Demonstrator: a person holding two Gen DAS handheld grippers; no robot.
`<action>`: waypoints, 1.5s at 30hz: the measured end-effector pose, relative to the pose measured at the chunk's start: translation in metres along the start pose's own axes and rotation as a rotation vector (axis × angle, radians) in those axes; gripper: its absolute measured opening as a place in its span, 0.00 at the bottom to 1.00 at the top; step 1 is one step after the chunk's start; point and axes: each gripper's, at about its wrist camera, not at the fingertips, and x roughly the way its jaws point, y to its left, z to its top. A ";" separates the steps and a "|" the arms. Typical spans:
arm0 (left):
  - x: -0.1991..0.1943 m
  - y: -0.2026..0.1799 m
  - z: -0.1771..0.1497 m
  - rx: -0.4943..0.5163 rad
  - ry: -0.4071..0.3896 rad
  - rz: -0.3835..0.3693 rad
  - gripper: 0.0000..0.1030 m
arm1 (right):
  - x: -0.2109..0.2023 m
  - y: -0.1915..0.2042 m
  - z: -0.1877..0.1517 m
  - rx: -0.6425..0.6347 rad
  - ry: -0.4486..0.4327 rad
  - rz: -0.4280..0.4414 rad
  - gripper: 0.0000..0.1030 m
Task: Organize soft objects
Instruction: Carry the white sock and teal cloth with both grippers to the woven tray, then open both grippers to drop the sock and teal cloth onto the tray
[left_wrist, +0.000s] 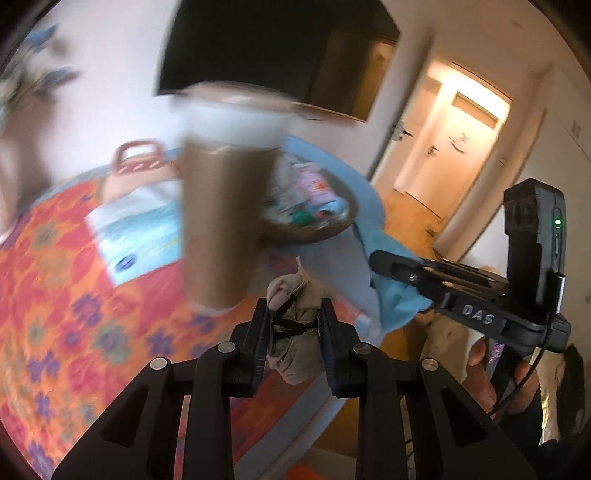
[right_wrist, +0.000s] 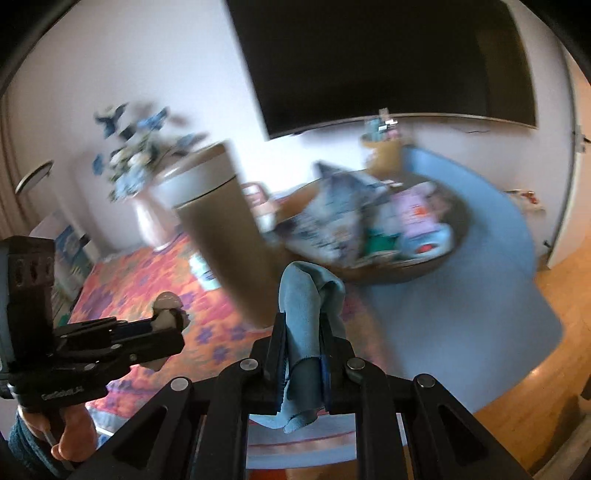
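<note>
My left gripper (left_wrist: 293, 317) is shut on a beige soft cloth item with black straps (left_wrist: 295, 332), held above the orange flowered tablecloth (left_wrist: 74, 295). My right gripper (right_wrist: 303, 325) is shut on a light blue cloth (right_wrist: 306, 310) that hangs down between the fingers. The right gripper also shows in the left wrist view (left_wrist: 380, 260), gripping the blue cloth (left_wrist: 391, 295). The left gripper shows in the right wrist view (right_wrist: 173, 314) with the beige item (right_wrist: 166, 301). A round dark bowl-like basket (right_wrist: 424, 266) with several soft colourful items sits on the table ahead.
A tall brown cylinder with a white rim (left_wrist: 225, 206) stands close ahead. A white-and-blue booklet (left_wrist: 140, 229), a pink handled basket (left_wrist: 136, 158), a vase of blue flowers (right_wrist: 144, 184) and a blue mat (right_wrist: 498, 266) are on the table. A dark TV (right_wrist: 388, 55) hangs behind; wooden floor (right_wrist: 546, 369) right.
</note>
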 end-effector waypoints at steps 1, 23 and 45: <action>0.005 -0.008 0.006 0.013 -0.002 -0.006 0.22 | -0.003 -0.009 0.002 0.009 -0.007 -0.013 0.14; 0.148 -0.072 0.131 0.058 -0.174 0.549 0.24 | 0.070 -0.130 0.141 0.120 -0.069 -0.048 0.13; 0.119 -0.139 0.087 0.424 -0.323 0.701 0.94 | 0.034 -0.143 0.126 0.102 -0.076 -0.029 0.71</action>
